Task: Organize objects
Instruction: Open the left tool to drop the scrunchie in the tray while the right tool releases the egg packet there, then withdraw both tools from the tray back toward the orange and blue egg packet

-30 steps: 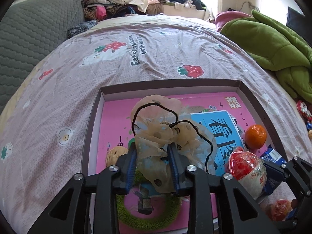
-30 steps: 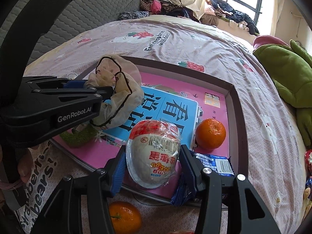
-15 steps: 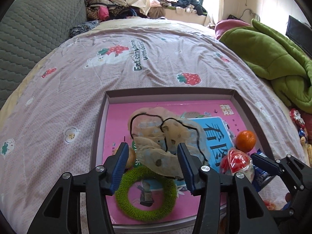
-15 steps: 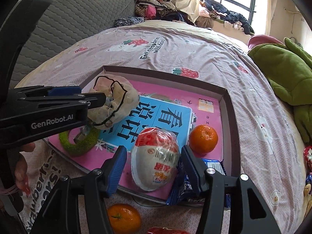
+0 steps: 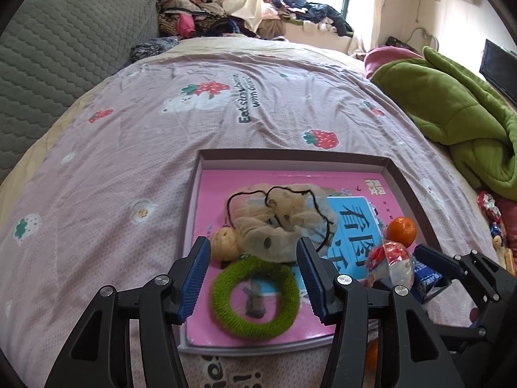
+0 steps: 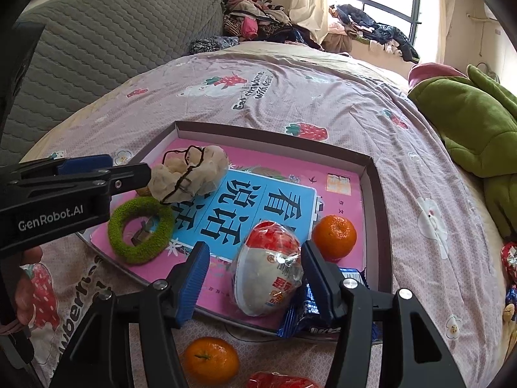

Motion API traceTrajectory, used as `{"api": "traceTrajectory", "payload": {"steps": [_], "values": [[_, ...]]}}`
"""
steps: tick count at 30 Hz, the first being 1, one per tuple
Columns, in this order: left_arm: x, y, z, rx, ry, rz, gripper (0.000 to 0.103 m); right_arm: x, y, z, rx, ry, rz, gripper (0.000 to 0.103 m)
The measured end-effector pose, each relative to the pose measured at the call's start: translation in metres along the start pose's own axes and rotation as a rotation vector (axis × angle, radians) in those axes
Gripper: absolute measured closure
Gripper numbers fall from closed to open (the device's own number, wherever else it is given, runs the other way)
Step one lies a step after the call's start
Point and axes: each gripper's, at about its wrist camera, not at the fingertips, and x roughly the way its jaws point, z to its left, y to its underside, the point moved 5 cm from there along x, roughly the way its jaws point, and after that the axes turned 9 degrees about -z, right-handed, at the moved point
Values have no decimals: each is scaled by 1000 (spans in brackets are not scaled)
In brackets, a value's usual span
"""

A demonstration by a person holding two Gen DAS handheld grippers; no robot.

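Observation:
A shallow box (image 5: 290, 155) lined with a pink and blue book lies on the bed. In it rest a beige gauzy scrunchie (image 5: 278, 223), a green fuzzy ring (image 5: 255, 297), a small beige ball (image 5: 224, 245), an orange (image 5: 401, 231) and a red-and-white wrapped egg-shaped snack (image 6: 268, 268). My left gripper (image 5: 252, 244) hovers just above the scrunchie, its jaws opening, pads clear of it. My right gripper (image 6: 254, 247) stands open around the snack, which lies on the book; the left pad is well off it.
A blue packet (image 6: 307, 317) hangs over the box's near rim. A second orange (image 6: 210, 359) and a red wrapper (image 6: 278, 381) lie outside it. A green blanket (image 5: 452, 103) lies on the right, a grey quilted cushion (image 5: 48, 64) on the left. A hand (image 6: 26, 278) holds the left gripper.
The left gripper let go of the beige scrunchie, opened and drew back upward; the scrunchie now lies in the box. The right gripper opened off the egg-shaped snack.

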Motion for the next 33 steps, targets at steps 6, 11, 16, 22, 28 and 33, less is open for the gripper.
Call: {"api": "traceTrajectory", "payload": {"steps": [6, 11, 16, 22, 28, 33], "values": [[-14, 9, 2, -5, 0, -5, 46, -7, -3, -1, 5, -5, -16, 45], [-26, 14, 1, 4, -21, -23, 46, -16, -8, 1, 12, -14, -37, 44], [-37, 13, -4, 10, -24, -37, 46, -26, -11, 2, 17, -12, -59, 44], [-49, 11, -8, 18, -29, -54, 46, -37, -15, 1, 29, -16, -79, 44], [-58, 10, -12, 24, -27, -61, 45, -46, -18, -5, 50, -18, -94, 44], [-68, 9, -16, 33, -27, -72, 45, -60, -24, -8, 59, -30, -122, 42]]}}
